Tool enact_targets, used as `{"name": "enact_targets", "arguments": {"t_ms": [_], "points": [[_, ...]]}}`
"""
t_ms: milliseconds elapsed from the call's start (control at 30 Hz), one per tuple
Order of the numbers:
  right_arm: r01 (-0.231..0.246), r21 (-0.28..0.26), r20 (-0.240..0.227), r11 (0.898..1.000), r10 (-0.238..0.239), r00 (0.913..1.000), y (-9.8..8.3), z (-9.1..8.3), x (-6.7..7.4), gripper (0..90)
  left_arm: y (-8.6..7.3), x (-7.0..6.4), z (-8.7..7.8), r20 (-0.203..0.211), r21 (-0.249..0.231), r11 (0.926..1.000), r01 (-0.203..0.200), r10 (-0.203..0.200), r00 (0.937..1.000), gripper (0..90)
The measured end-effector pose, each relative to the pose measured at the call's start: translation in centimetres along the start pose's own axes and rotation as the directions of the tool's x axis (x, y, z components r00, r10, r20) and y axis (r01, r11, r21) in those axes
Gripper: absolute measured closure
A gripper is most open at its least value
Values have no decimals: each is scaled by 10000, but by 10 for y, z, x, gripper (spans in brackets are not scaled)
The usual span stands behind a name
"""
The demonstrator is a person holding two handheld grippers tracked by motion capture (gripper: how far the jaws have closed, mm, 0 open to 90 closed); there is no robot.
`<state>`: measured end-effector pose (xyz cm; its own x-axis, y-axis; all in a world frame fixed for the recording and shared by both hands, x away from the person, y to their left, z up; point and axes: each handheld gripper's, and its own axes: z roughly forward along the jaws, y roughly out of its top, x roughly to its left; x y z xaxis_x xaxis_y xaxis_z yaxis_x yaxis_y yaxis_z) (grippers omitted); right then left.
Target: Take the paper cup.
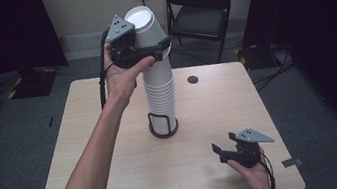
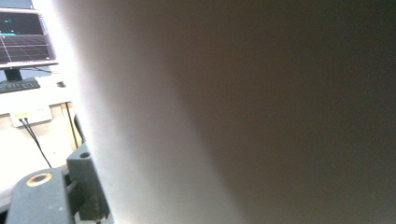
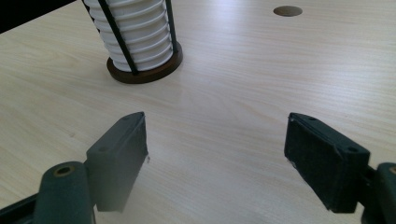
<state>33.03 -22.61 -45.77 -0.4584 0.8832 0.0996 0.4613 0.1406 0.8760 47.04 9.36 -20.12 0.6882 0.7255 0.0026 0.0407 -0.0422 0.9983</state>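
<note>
A tall stack of white paper cups (image 1: 160, 95) stands upside down in a dark round holder (image 1: 164, 130) at the middle of the table. My left gripper (image 1: 150, 51) is raised above the stack and shut on the topmost cup (image 1: 146, 24), which tilts to the left. In the left gripper view that cup's white wall (image 2: 233, 112) sits right against the camera, beside one black jaw. My right gripper (image 1: 223, 149) rests low near the table's front right, open with nothing between its fingers (image 3: 123, 149). The cup stack (image 3: 133, 32) and its holder base (image 3: 144, 70) lie ahead of it.
The light wooden table (image 1: 118, 178) has a small round hole (image 1: 193, 79) at the back right. A black folding chair (image 1: 199, 14) stands behind the table. Dark curtains hang at both sides. A monitor (image 2: 25, 37) sits on a desk in the left gripper view.
</note>
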Motion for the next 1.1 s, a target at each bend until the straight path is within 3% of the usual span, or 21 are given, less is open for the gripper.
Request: {"name": "enact_targets", "arguments": {"t_ms": [233, 400, 533, 667, 833, 1000, 1100], "points": [[57, 77, -34, 10000, -56, 10000, 0, 1, 0, 210, 4, 0, -5, -73, -303, 9994, -173, 170, 9998, 125], [22, 78, -47, 10000, -22, 10000, -1, 1, 0, 210, 8, 0, -12, -50, -658, 9978, -24, 21, 10000, 125], [46, 94, -67, 9999, -46, 10000, -1, 1, 1, 210, 10, -1, -16, 55, -550, 9983, 170, -167, 9998, 126], [55, 94, -59, 9999, -55, 10000, -1, 1, 1, 210, 13, -2, -23, 124, -680, 9977, 4, 5, 9999, 126], [83, 127, -51, 9999, -83, 10000, -1, 2, 1, 211, 14, 0, -31, 133, -699, 9973, 213, -204, 9997, 125], [64, 119, -45, 9999, -64, 10000, -1, 2, 2, 211, 14, 0, -41, 297, -731, 9972, 186, -164, 9994, 126], [63, 122, -37, 9999, -62, 10000, -1, 2, 2, 211, 13, -1, -47, 271, -756, 9963, 408, -388, 9989, 125]]}}
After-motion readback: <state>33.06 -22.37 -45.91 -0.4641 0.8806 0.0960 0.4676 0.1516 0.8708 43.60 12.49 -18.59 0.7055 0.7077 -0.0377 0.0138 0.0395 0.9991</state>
